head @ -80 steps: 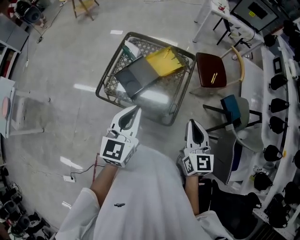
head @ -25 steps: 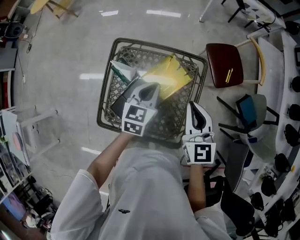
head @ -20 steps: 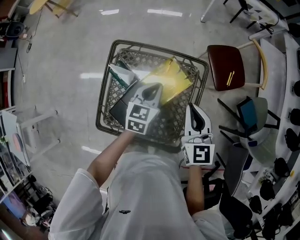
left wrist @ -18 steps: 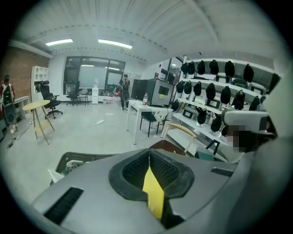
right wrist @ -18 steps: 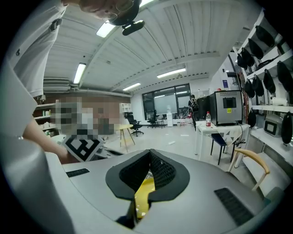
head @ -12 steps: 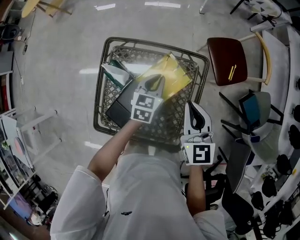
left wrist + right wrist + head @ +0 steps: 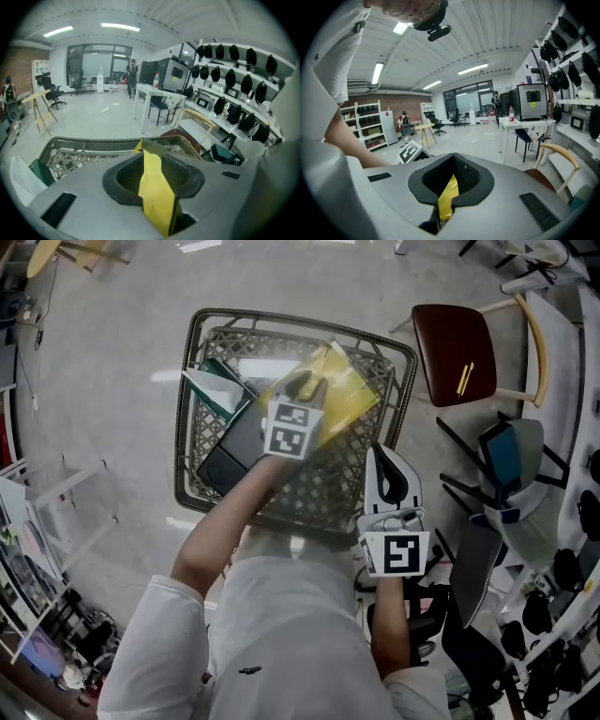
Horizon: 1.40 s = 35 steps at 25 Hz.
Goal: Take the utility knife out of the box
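A wire basket [image 7: 281,317] stands on the floor and holds a yellow pack [image 7: 352,395], a flat dark grey box [image 7: 230,442] and a white and green pack [image 7: 211,390]. I cannot pick out a utility knife on its own. My left gripper [image 7: 305,385] reaches down into the basket, its tip over the yellow pack. Its jaws have just been opening and stand apart [image 7: 152,154]. Yellow shows in the gap, and nothing is pressed between the pads. My right gripper [image 7: 386,465] hangs outside the basket's near right corner, jaws together [image 7: 449,180], holding nothing.
A brown-seated chair [image 7: 459,352] stands right of the basket, a chair with a teal seat [image 7: 506,456] nearer me. Shelves with black headsets [image 7: 562,568] run along the right. A white frame [image 7: 66,493] stands on the floor at the left.
My left gripper has gone forward and down from the basket's near edge to the yellow pack inside. Its marker cube now sits deeper in the basket. The right gripper has sunk slightly.
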{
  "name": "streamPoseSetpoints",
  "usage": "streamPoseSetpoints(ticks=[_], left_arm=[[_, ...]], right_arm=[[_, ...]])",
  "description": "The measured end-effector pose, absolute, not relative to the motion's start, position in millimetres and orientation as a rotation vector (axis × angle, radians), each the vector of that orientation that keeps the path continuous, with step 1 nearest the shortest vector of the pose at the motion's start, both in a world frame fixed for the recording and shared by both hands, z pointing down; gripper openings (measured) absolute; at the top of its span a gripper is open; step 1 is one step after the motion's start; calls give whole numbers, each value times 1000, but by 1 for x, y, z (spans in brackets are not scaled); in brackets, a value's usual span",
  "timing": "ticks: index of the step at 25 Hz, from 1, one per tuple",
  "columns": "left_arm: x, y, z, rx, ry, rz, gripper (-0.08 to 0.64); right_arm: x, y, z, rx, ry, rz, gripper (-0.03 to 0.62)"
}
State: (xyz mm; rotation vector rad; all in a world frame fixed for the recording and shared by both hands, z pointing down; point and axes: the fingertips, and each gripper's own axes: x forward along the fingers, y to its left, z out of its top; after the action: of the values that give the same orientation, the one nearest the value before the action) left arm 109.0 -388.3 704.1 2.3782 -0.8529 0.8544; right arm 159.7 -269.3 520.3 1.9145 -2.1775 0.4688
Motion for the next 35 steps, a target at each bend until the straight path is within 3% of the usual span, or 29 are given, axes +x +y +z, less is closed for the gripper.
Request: streamPoseSetpoints(ticks=[3,17,25,27,35], left_arm=[[112,-391,725,2339,-832,882,147],[126,-407,798,2278,-850,1113,150],[126,-407,809,2241,-888,1202,126],[126,-406,809,2216,-904,1199,52],[123,-405,806,2233,-884,1216,44]], right_arm=[[157,-270,531,1911,-2177,492,-2],[159,-273,575,1913,-2123,527,-2],[157,-270,574,1926,-2119,536,-2],[158,-269,572,1935,-2112,536,-2],[155,-265,567,1949,-2107,523,-2]])
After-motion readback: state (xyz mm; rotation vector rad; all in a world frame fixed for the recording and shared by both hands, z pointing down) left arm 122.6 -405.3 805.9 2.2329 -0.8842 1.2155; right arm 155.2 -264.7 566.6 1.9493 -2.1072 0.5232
